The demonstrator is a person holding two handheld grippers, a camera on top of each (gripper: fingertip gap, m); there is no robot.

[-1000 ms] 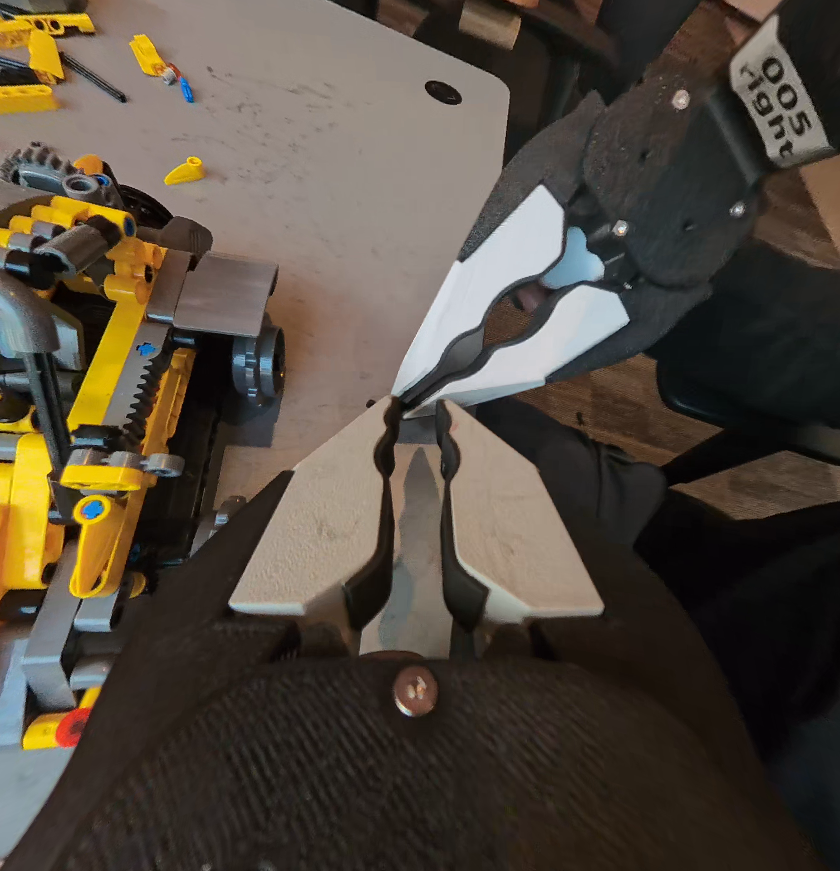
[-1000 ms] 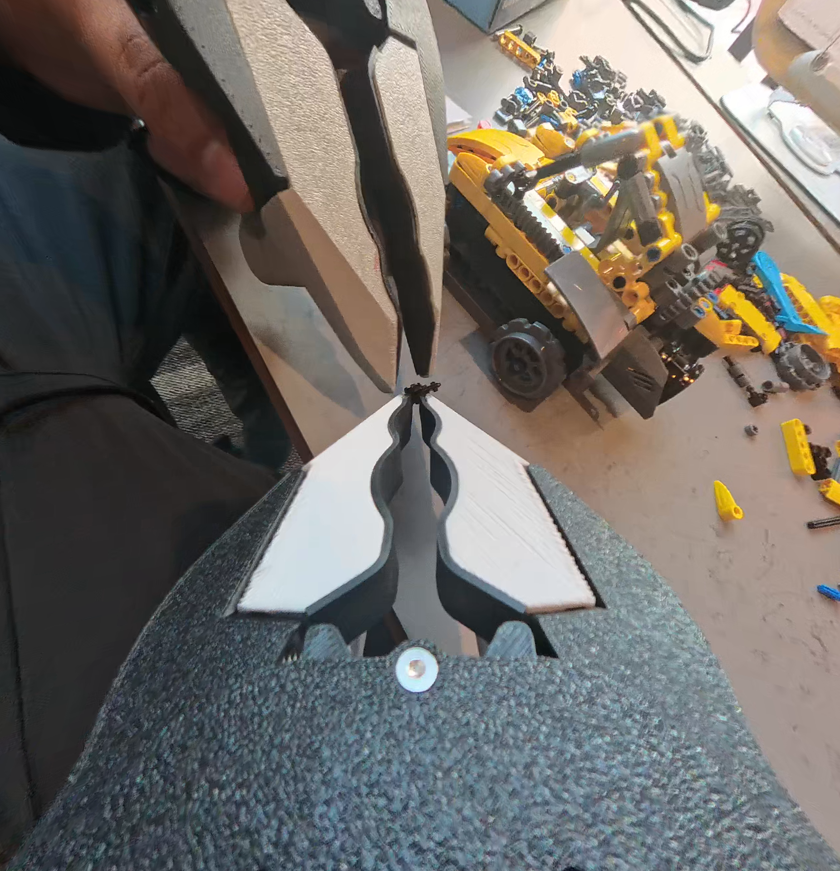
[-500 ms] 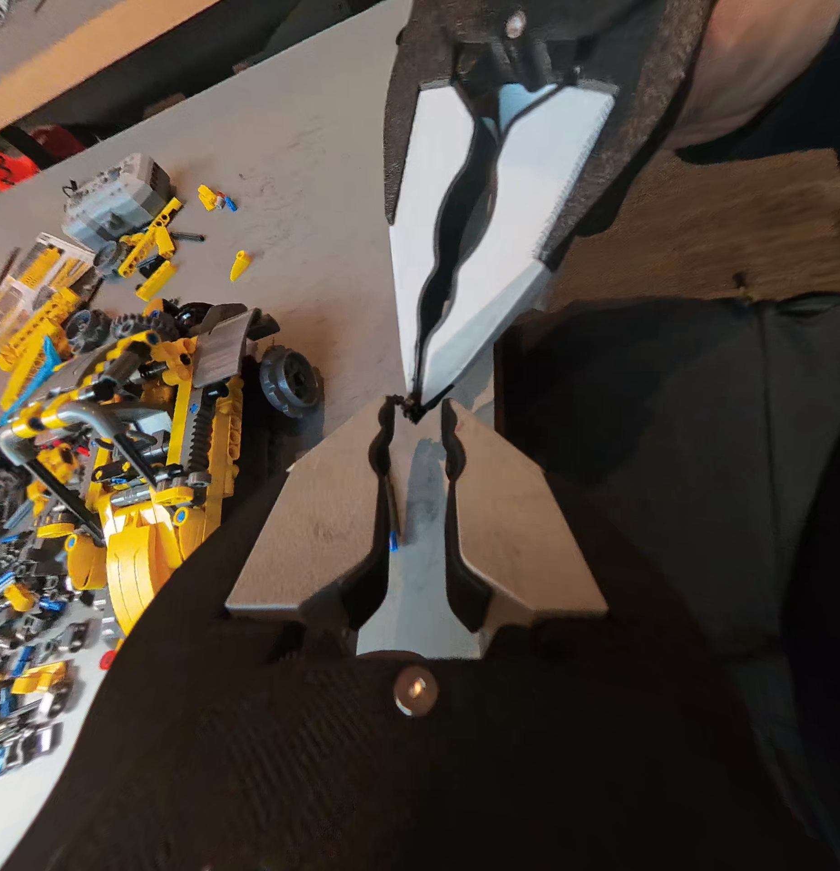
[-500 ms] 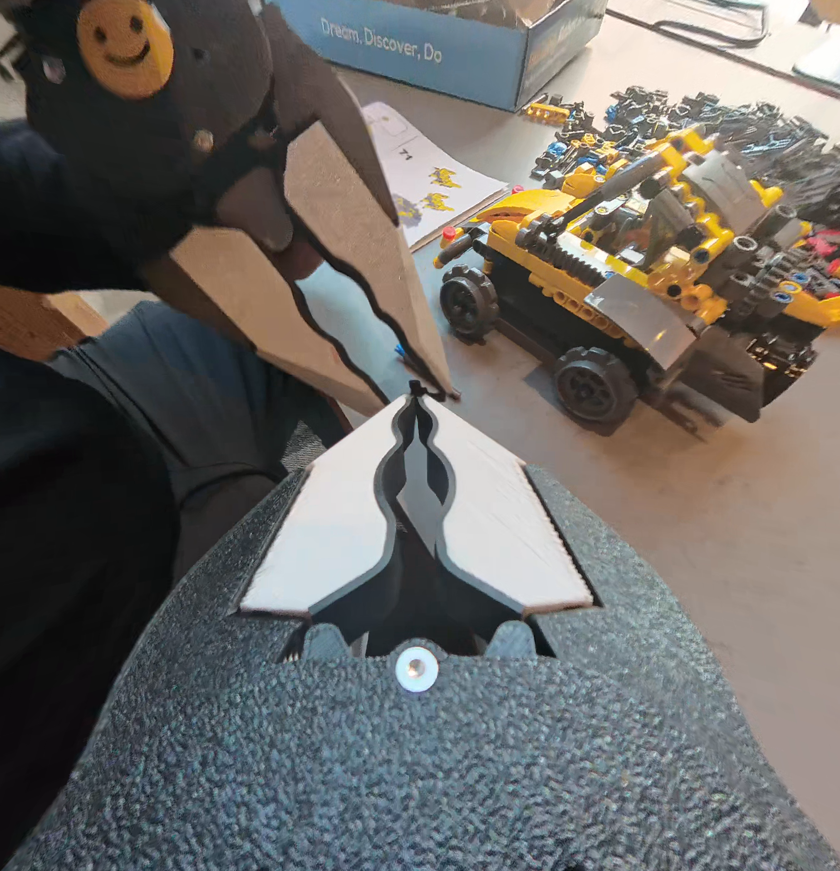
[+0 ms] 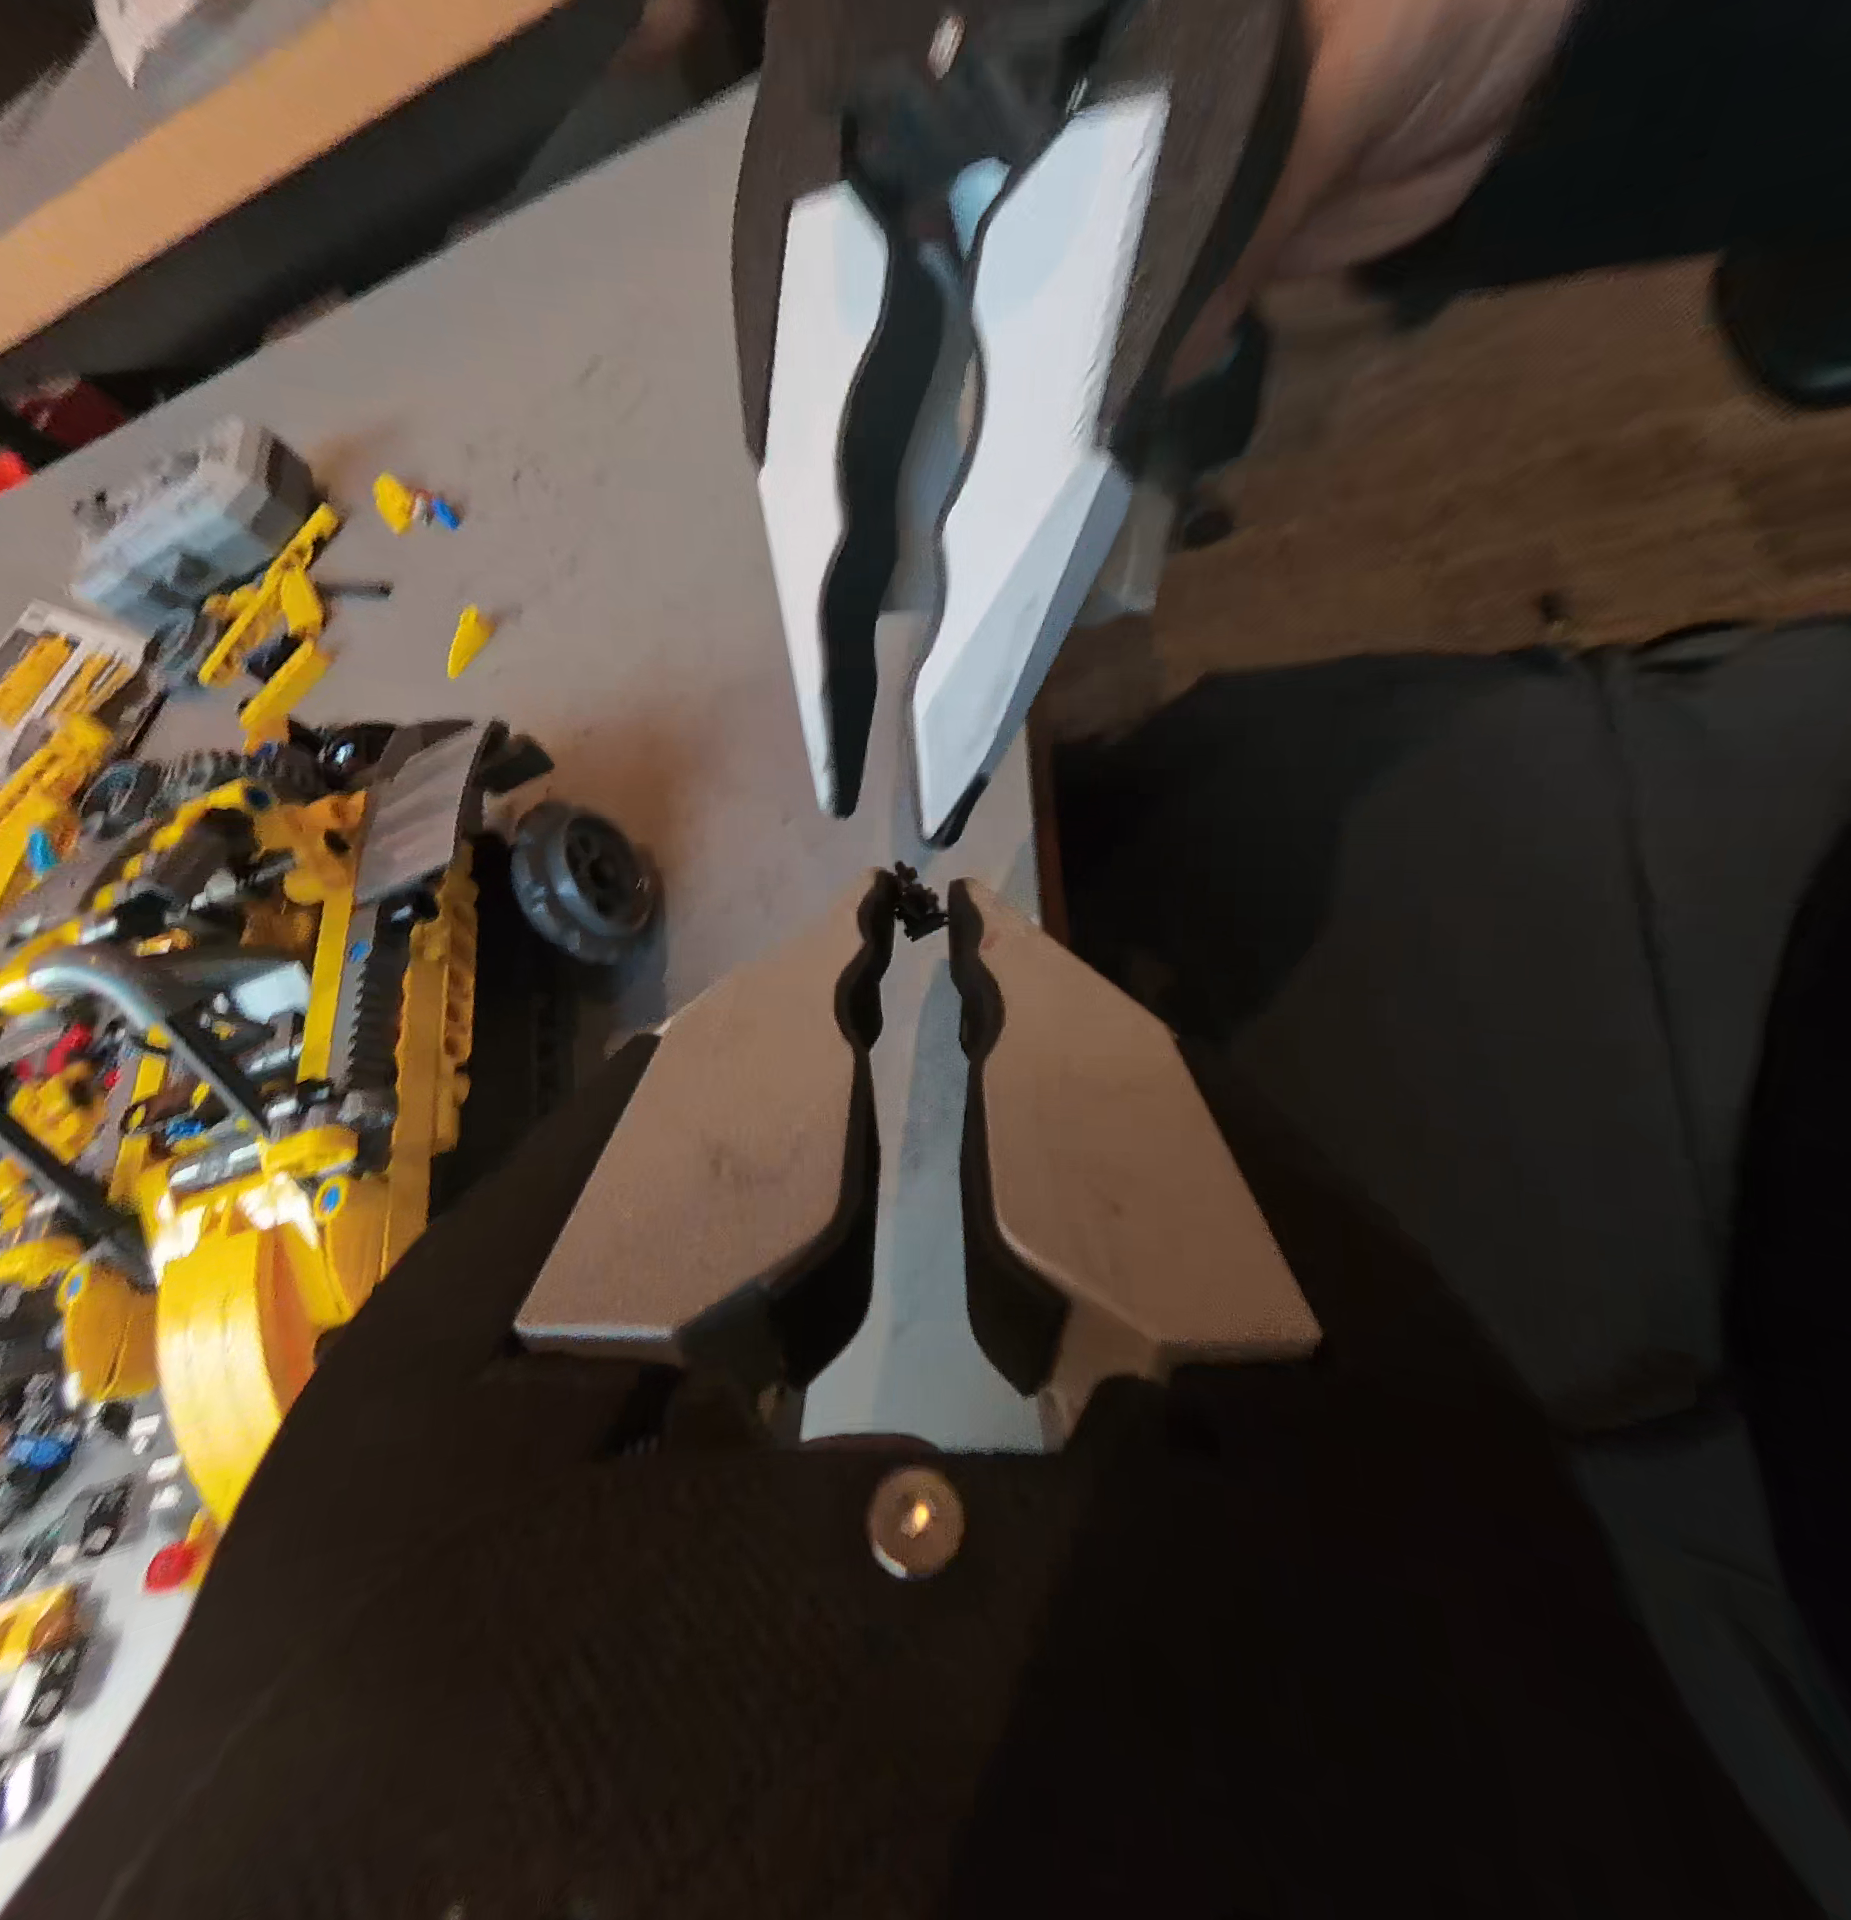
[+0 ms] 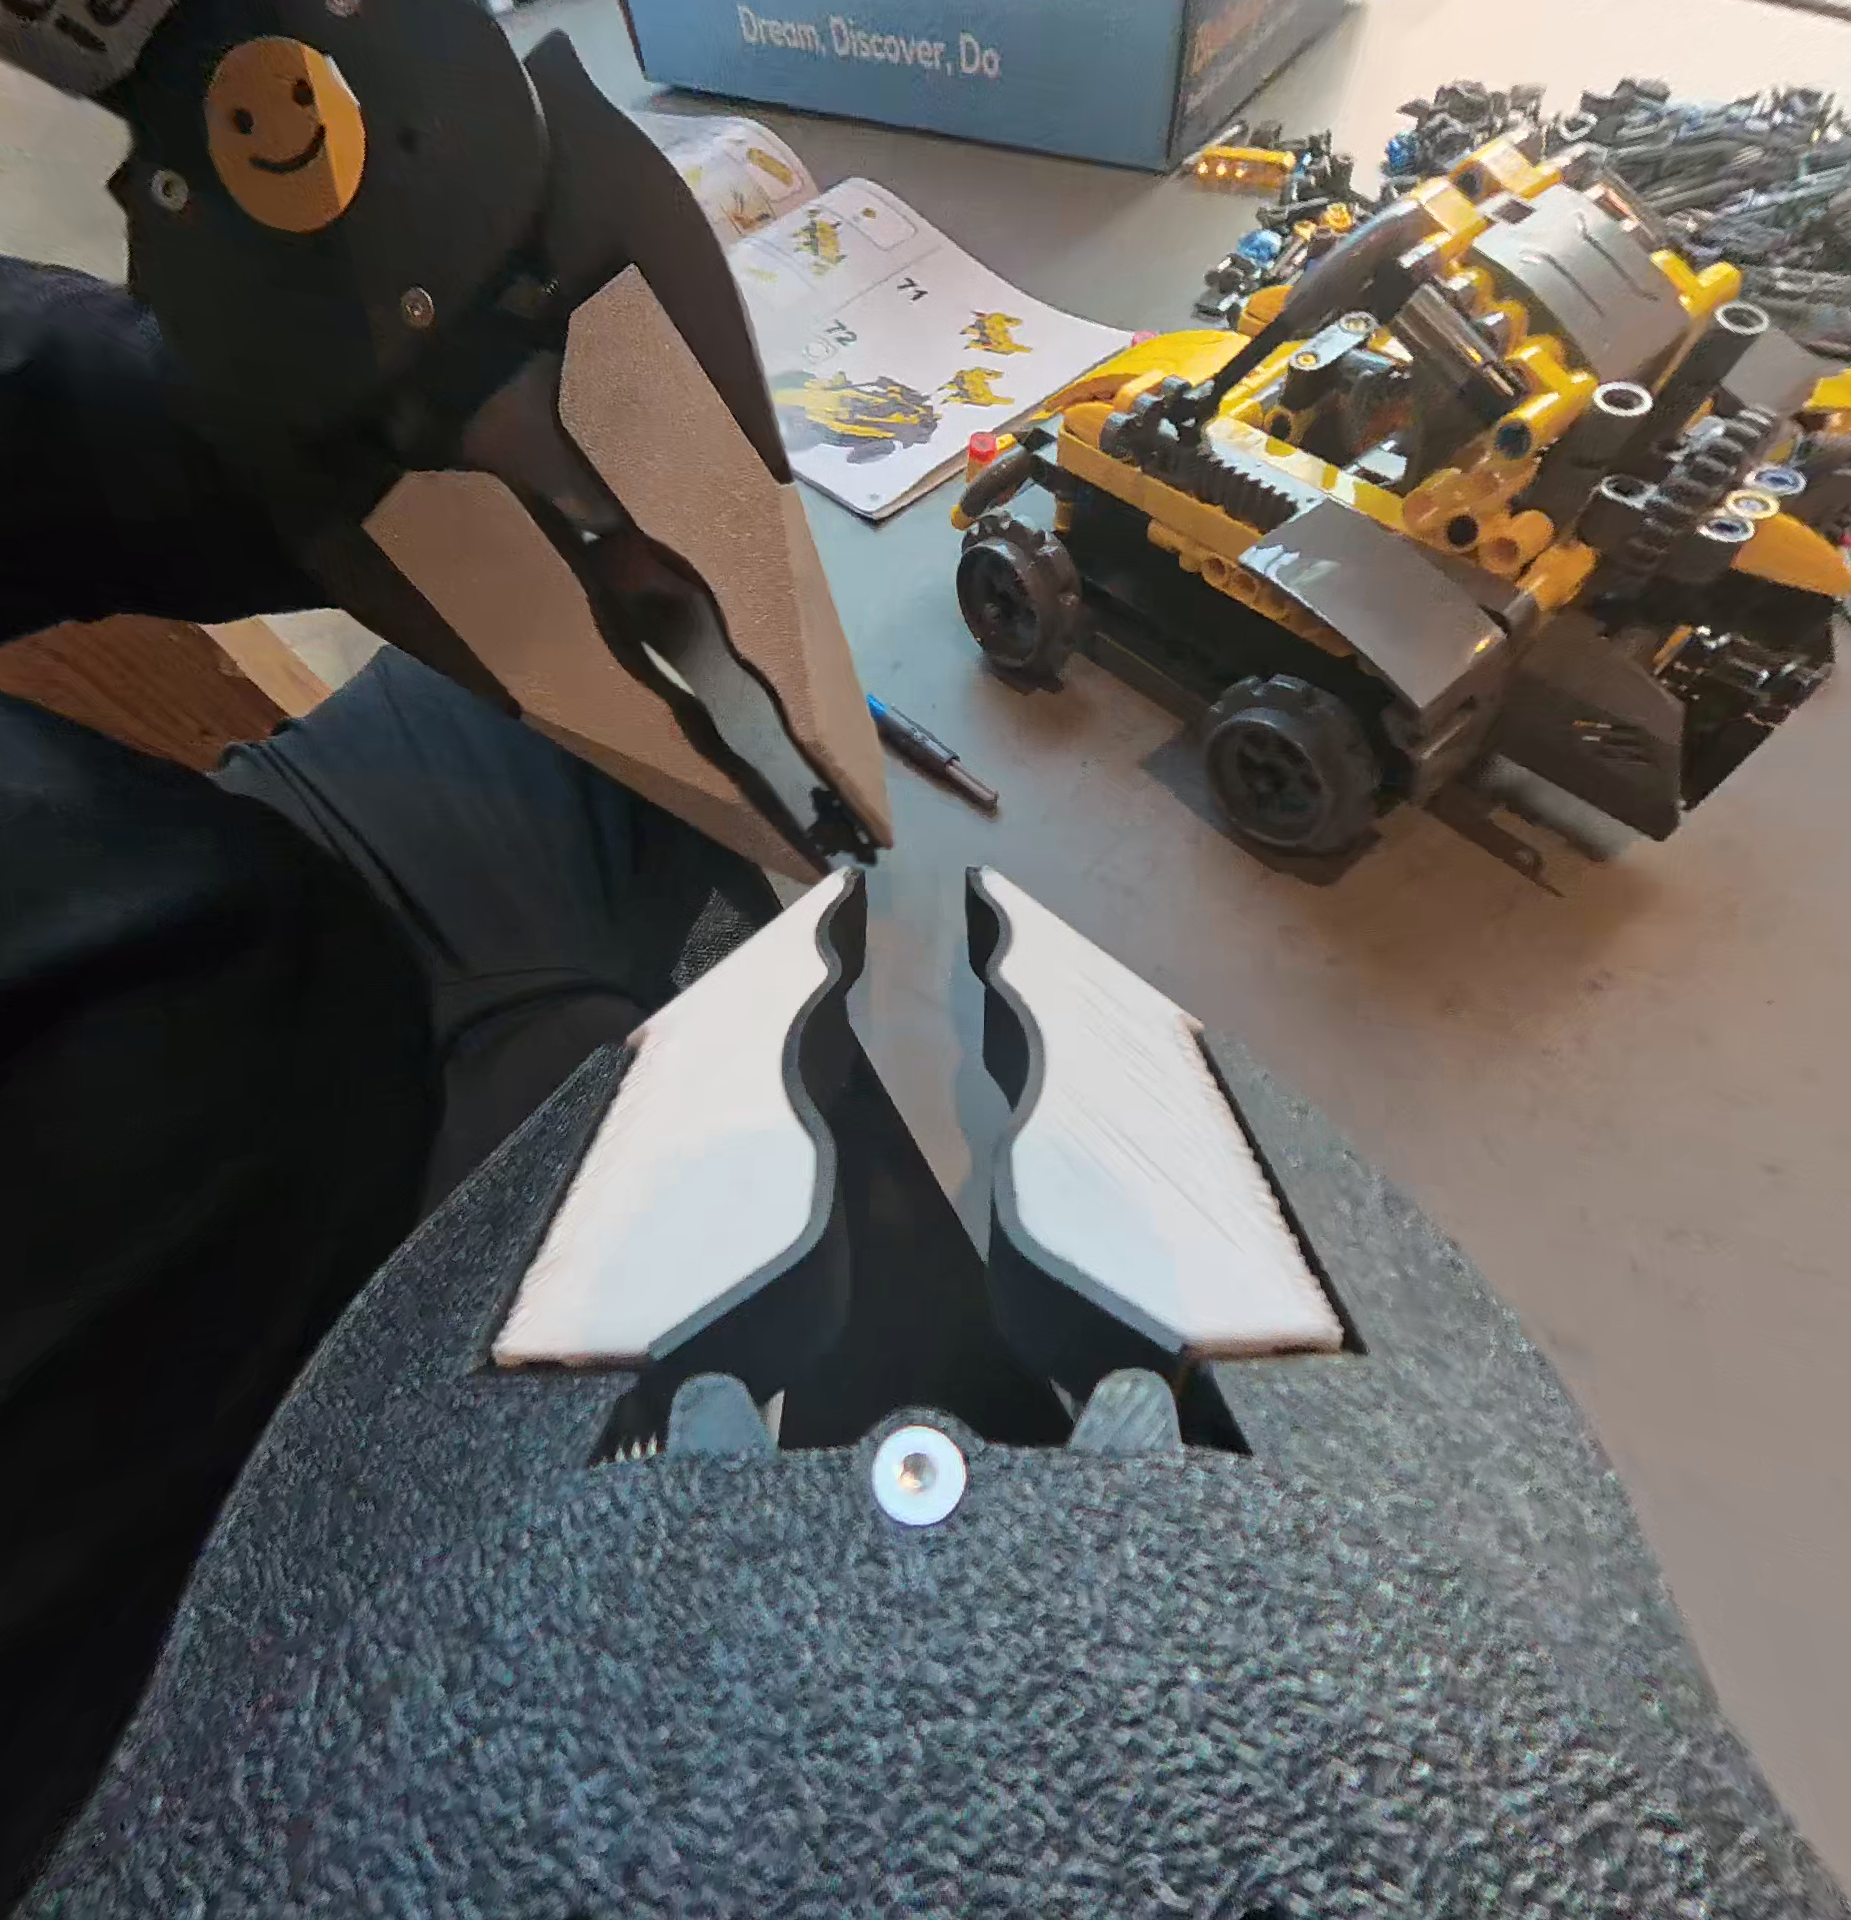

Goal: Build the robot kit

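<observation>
My left gripper [image 5: 916, 894] has tan fingers and is shut on a tiny black toy piece [image 5: 916, 906], pinched at its tips over the table's near edge. My right gripper [image 6: 916, 883] has white fingers and is open and empty. It sits tip to tip with the left gripper, a small gap apart. In the left wrist view the right gripper [image 5: 885, 810] points down at the piece. In the right wrist view the left gripper [image 6: 848, 836] holds the piece [image 6: 833, 816] just beyond my left fingertip.
A yellow and grey brick-built vehicle [image 6: 1420, 540] stands on the grey table [image 6: 1420, 1091]. A black pin with a blue end [image 6: 926, 743] lies near the grippers. An open instruction booklet [image 6: 900, 343], a blue box [image 6: 900, 62] and heaps of loose parts [image 6: 1679, 135] lie behind. A person's dark-clothed legs [image 5: 1420, 987] are at the table edge. Only a small space, under 4 cm, lies between the two pairs of fingers.
The right gripper was shut on the tiny black piece; it has opened and let go. The left gripper has closed on the piece and holds it.
</observation>
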